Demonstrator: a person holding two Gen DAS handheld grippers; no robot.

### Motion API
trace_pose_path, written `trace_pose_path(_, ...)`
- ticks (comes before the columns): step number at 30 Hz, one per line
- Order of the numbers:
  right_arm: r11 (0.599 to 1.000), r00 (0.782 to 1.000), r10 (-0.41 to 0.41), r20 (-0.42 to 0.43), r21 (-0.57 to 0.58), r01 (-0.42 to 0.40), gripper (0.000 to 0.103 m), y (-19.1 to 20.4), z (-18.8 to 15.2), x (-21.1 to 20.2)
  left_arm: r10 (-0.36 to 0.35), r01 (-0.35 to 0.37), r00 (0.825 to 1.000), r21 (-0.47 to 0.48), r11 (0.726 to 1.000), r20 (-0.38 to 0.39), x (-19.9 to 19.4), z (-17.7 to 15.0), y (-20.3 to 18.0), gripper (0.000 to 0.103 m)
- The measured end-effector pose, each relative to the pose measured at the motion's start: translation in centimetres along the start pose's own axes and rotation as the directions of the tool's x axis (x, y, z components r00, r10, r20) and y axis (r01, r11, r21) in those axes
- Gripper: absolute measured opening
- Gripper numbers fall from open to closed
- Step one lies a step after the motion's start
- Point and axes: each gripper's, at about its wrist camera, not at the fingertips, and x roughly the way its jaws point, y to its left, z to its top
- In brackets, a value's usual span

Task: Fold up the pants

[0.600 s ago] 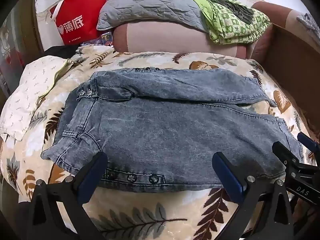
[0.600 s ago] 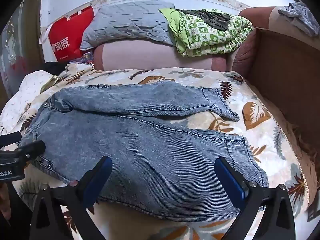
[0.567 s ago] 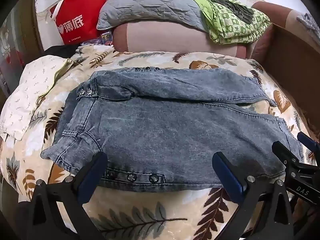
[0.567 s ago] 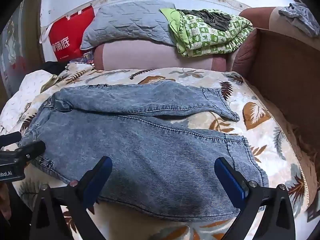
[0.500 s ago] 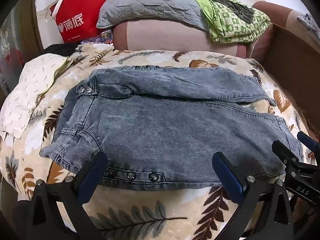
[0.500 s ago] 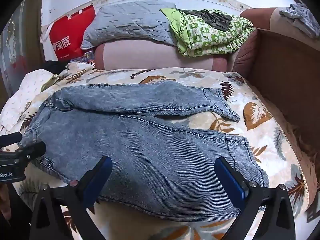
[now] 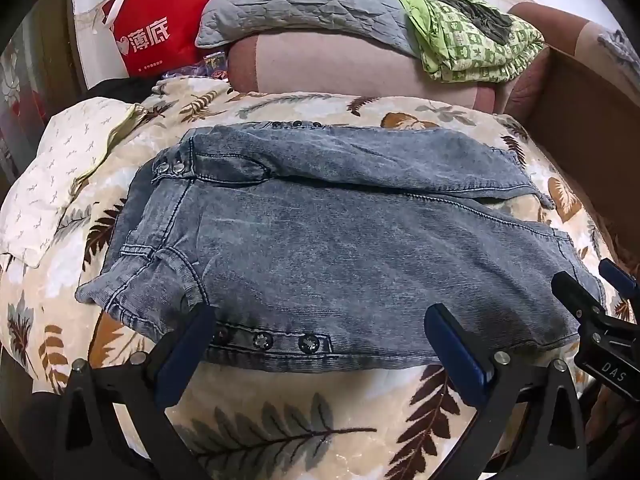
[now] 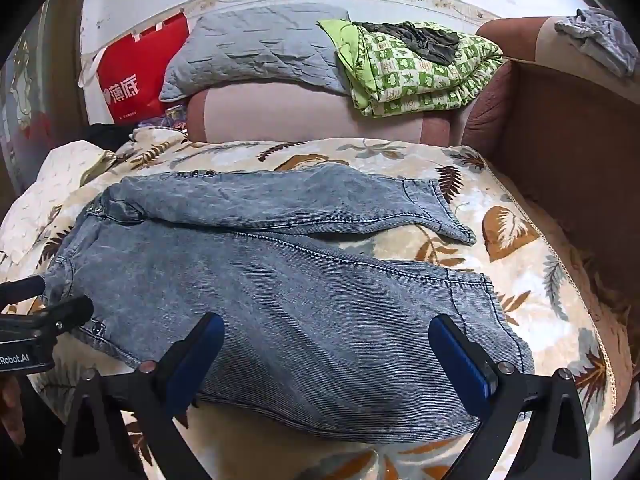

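1. One red bag (image 7: 156,28) stands at the upper left; its contents cannot be seen.
2. Against half a second ago, nothing has visibly shifted.
3. One pair of pants (image 7: 320,240) lies flat across the leaf-print blanket (image 7: 280,432), mid-frame, two legs spread.
4. Left gripper (image 7: 320,344) and right gripper (image 8: 324,356) both gape wide, empty, at the pants' near edge.
5. One grey pillow (image 8: 256,48), one green quilt (image 8: 416,76) sit along the top.

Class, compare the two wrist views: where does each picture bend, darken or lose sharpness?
Left wrist view: fisheye bulges the jeans and leaf-print blanket, corners go black, left gripper casts soft shadow. Right wrist view: same dark corners, curved wall border, right gripper sharp, jeans evenly lit.
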Motion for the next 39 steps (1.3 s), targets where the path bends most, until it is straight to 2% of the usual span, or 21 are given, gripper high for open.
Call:
trace_pose_path(16,1.000,0.999,-0.014,-0.030,0.003,0.014,0.103,-0.31,-0.24,0.85,0.010,-0.010,1.000,-0.018,1.000,0.001,0.23,0.09,0.40,0.103)
trace_pose_path(39,1.000,0.999,-0.020,-0.027,-0.012,0.019,0.103,-0.07,-0.25,0.62,0.025,-0.025,1.000,-0.027,0.999,0.007,-0.18,-0.19,0.92,0.103)
